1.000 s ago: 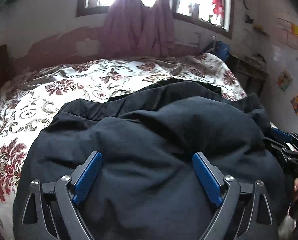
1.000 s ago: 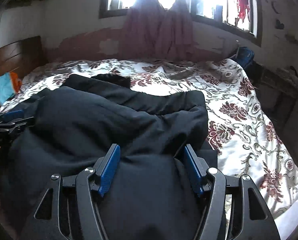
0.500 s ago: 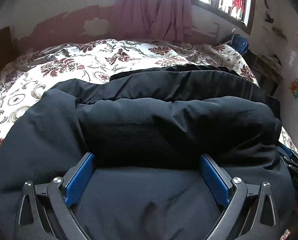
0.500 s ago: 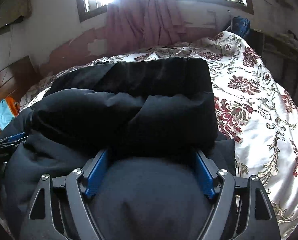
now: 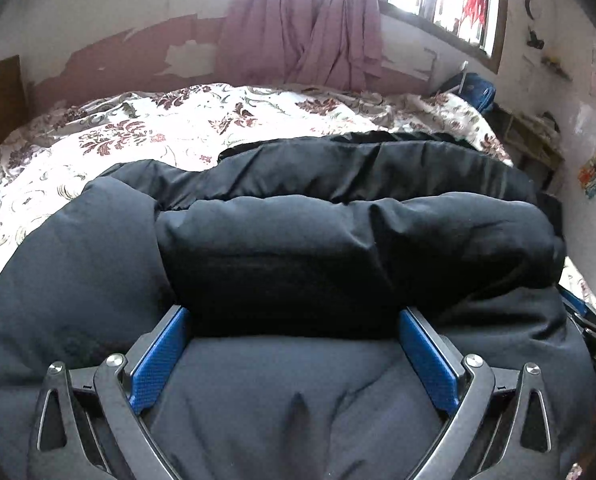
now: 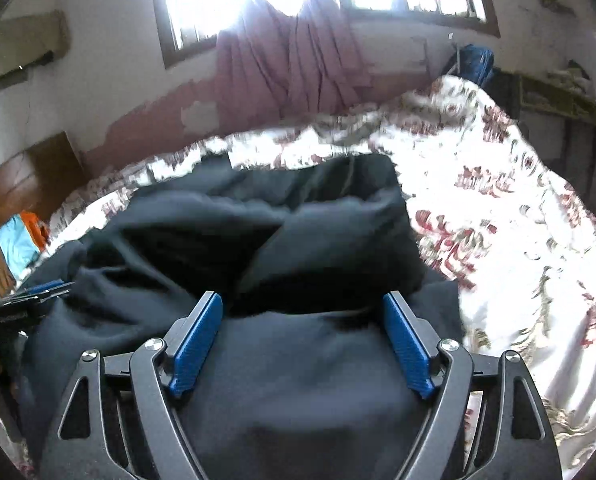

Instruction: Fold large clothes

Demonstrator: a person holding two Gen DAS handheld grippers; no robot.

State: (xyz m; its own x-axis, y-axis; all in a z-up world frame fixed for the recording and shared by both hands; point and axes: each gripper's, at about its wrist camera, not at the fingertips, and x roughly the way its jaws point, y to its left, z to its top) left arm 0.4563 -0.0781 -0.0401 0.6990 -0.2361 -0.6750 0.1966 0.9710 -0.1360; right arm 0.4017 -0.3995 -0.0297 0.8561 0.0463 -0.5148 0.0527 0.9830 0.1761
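2 hand-held grippers sit on 1 dark padded coat point(image 5: 338, 248) lying on the floral bed point(image 5: 145, 136). Its folded roll runs left-right, directly ahead of your left hand-held gripper point(image 5: 293, 344) and right hand-held gripper point(image 6: 302, 340); neither is nearer. Both are spread wide, clamping nothing, pads against the roll. Judgement: push forward evenly.

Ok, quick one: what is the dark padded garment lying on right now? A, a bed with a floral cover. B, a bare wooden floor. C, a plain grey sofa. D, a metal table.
A: the dark padded garment lies on a bed whose white cover with red floral print spreads out around it, toward the window wall.
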